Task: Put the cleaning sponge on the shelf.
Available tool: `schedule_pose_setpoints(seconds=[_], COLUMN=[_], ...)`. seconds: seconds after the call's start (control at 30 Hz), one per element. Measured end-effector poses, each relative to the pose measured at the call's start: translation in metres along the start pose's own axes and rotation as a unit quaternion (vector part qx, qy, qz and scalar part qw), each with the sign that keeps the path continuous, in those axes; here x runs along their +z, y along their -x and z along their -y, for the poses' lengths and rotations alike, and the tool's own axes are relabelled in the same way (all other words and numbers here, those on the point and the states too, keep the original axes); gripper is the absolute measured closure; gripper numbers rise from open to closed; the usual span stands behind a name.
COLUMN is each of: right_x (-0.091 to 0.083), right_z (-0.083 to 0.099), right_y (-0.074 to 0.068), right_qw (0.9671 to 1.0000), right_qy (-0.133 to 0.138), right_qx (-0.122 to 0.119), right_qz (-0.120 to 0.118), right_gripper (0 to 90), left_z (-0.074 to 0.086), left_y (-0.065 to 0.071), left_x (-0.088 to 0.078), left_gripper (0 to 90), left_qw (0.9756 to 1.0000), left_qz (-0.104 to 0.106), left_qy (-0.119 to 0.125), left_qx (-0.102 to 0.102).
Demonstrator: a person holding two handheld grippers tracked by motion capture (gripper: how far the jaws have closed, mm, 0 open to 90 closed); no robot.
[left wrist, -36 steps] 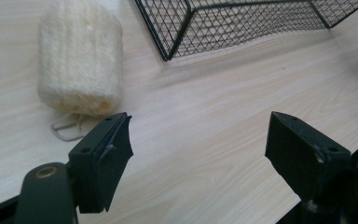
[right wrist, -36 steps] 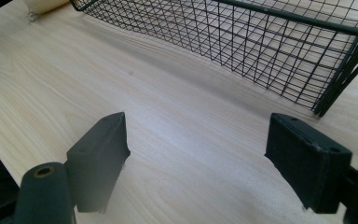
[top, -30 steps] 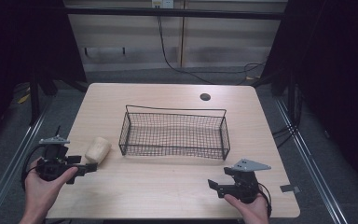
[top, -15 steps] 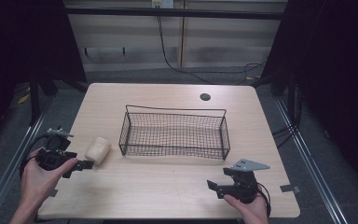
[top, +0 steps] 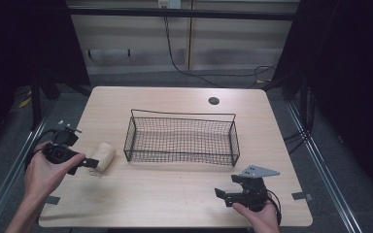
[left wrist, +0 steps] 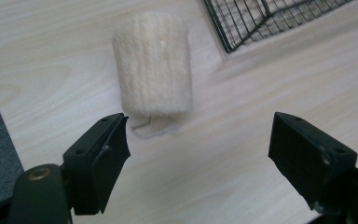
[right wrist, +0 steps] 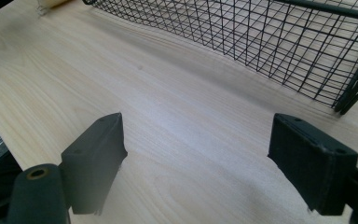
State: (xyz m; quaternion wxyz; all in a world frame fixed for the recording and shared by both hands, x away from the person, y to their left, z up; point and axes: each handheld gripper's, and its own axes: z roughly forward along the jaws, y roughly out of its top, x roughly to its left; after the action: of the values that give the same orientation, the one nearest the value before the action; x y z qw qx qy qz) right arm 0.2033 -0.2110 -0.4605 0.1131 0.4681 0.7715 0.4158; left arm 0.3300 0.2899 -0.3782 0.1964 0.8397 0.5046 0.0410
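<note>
A cream bandage roll [top: 103, 155] lies on the wooden table [top: 175, 194], just left of a black wire basket [top: 182, 138]. In the left gripper view the roll [left wrist: 153, 70] sits just ahead of the jaws and left of centre, a loose end trailing toward the left jaw. My left gripper [top: 91, 163] is open, its tips right beside the roll, nothing between them [left wrist: 198, 149]. My right gripper [top: 222, 195] rests open near the table's front right edge, its jaws [right wrist: 196, 158] over bare wood and pointing at the basket [right wrist: 261, 42].
A round cable hole [top: 213, 101] sits at the back of the table. Grey tape marks [top: 302, 196] lie near the front corners. Dark floor and metal rails flank the table on both sides.
My left gripper has moved away from the front edge and swung toward the roll. The roll has shifted slightly. The right gripper has stayed in place.
</note>
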Motion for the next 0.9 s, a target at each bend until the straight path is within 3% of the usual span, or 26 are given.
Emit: schedule_pose_setpoints(seconds=[0.1,0.37,0.63,0.8,0.9], right_x=[0.000,0.000,0.001,0.000,0.001], right_z=[0.000,0.000,0.000,0.001,0.001], right_y=[0.001,0.001,0.002,0.002,0.001], right_qw=[1.0000,1.0000,1.0000,1.0000,1.0000], right_qy=[0.000,-0.003,-0.006,-0.007,-0.009], right_qx=[0.001,0.001,0.003,0.002,0.001], right_qz=[-0.002,-0.002,-0.003,-0.002,-0.003], right_gripper=[18.2,18.3,18.2,18.4,18.4], left_z=[-0.007,-0.019,-0.030,-0.034,-0.036], left_y=[-0.001,-0.006,-0.009,-0.014,-0.016], left_x=[0.006,0.013,0.019,0.026,0.028], left_gripper=[20.2,20.4,19.2,22.8,22.1], left_qw=[0.9999,0.9987,0.9981,0.9967,0.9963], left_qz=[0.010,0.014,-0.007,-0.020,-0.017], left_qy=[-0.014,-0.048,-0.059,-0.069,-0.071], left_qx=[-0.003,-0.001,-0.015,-0.037,-0.044])
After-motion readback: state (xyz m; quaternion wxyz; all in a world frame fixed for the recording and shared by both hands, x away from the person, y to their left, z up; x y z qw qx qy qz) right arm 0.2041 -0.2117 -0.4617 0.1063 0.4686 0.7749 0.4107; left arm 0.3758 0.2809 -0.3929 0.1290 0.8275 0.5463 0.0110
